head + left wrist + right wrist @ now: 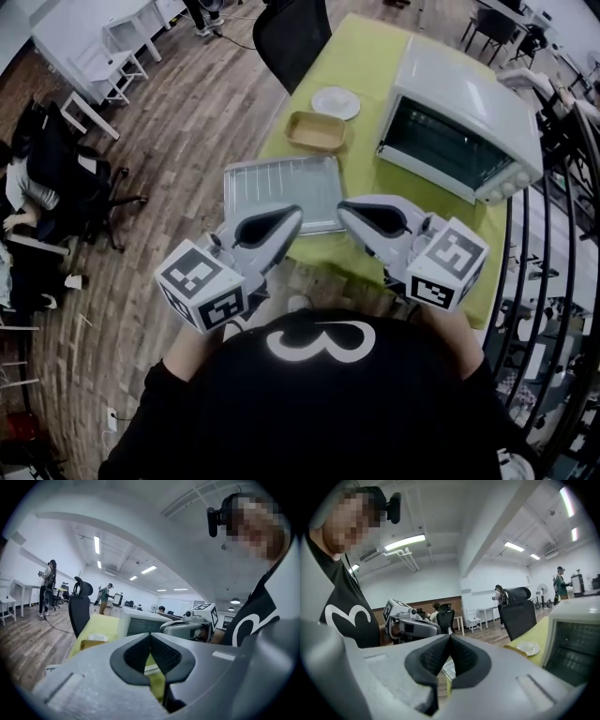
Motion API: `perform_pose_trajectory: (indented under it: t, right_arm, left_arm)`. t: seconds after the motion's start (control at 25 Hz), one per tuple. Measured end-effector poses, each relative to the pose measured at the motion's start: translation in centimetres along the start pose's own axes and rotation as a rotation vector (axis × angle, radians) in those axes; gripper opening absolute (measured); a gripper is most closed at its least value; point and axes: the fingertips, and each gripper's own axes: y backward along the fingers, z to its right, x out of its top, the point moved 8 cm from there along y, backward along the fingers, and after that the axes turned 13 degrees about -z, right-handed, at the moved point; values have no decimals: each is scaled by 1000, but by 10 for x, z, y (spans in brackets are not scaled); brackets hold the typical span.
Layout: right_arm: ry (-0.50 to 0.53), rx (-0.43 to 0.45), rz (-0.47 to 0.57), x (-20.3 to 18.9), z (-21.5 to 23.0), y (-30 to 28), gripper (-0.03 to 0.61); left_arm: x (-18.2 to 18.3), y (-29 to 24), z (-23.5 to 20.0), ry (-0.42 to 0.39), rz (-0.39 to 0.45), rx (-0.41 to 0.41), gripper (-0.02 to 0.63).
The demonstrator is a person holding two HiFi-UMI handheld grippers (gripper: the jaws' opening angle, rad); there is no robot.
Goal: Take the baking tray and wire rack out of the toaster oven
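Note:
The white toaster oven [469, 122] stands on the yellow-green table [366, 56] with its glass door closed. A silver baking tray [281, 187] lies at the table's near edge; thin bars run across it, and I cannot tell the wire rack apart from it. My left gripper [296, 214] and right gripper [343, 208] hang in front of the person's chest, above the tray's near edge, tips turned toward each other. Both are shut with nothing between the pads. The left gripper view shows its shut jaws [150, 635] and the oven [140, 624] beyond; the right gripper view shows likewise its gripper [450, 637] and the oven [576, 639].
A white plate [335, 102] and a tan dish [316, 132] sit on the table behind the tray. A black office chair [292, 37] stands at the table's far end. A black railing [553, 281] runs along the right. People stand and sit further off.

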Motion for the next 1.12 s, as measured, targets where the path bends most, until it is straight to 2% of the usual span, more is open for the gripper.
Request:
perform_pose_trajectory:
  t: [0.28,1.12]
  right_arm:
    - [-45,38,44,-2,5,-5,2]
    - [-35,47,-21,-6,4,-21,2]
  left_arm:
    - [-5,-3,-1,-8,-9,9,11]
    - [-14,-5,-5,-39,-47,4,11]
